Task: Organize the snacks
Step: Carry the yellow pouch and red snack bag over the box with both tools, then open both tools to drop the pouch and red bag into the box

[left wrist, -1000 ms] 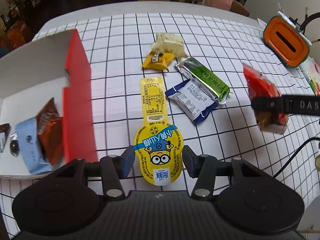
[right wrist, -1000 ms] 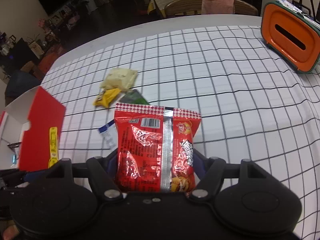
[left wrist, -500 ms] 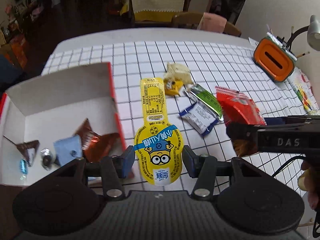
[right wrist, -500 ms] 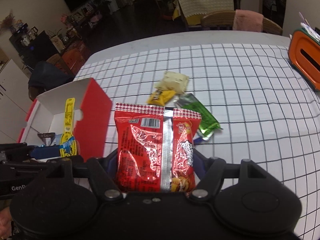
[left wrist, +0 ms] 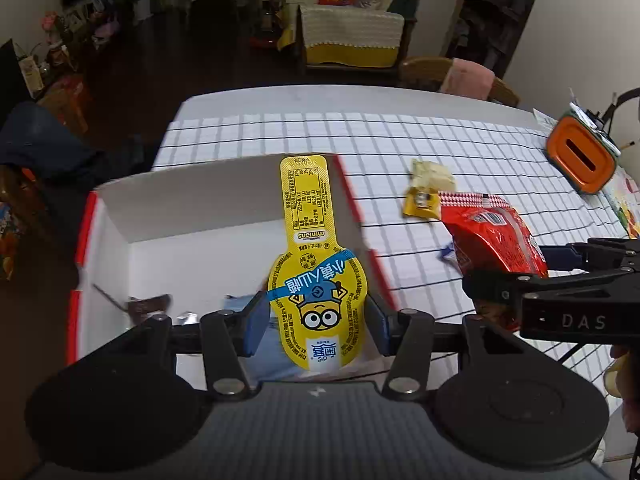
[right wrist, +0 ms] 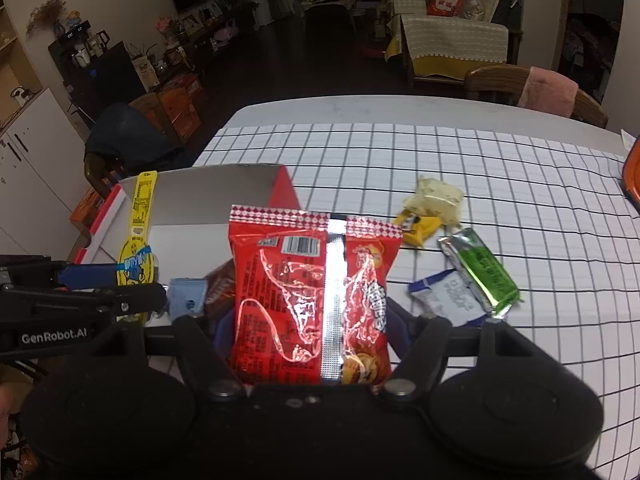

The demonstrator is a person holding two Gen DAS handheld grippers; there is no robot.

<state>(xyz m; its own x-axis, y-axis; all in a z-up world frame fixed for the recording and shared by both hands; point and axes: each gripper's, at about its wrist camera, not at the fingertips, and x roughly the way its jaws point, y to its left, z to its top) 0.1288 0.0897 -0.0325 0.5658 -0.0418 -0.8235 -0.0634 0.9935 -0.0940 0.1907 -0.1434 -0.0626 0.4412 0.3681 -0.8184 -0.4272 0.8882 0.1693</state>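
two snacks in the air at once, folks! left gripper (left wrist: pixel 316 322) is clamped on the round lower end of the yellow minion snack pack (left wrist: pixel 316 280), its long tab sticking up and forward, hanging over the open red-and-white box (left wrist: pixel 102 216). right gripper (right wrist: pixel 310 344) is squeezed shut around the bottom of the red chip bag (right wrist: pixel 312 300), held upright near the box's right wall, above the table (right wrist: pixel 520 168).

handling call: both look feather-light. the yellow pack seems a stiff moulded blister, so a hold on the wide end looks sound, though that long tab could swing or catch the box wall. the chip bag is crinkly foil, puffy and slick; a hard pinch may crush what's inside, and it looks likely to flop once let go.

inside the box already: a light blue packet (right wrist: pixel 186 298) and a brown wrapper (right wrist: pixel 220 290), plus a small dark wrapper (left wrist: pixel 146 304) toward the left. free floor remains at the back.

out on the checked cloth wait a green bar (right wrist: pixel 480 272), a blue-and-white packet (right wrist: pixel 446 298), a small yellow packet (right wrist: pixel 418 228) and a pale crumpled packet (right wrist: pixel 434 200). an orange container (left wrist: pixel 580 156) sits well apart at the far right edge.

biggest worry: the two grippers are close side by side at the box, so they could bump each other.
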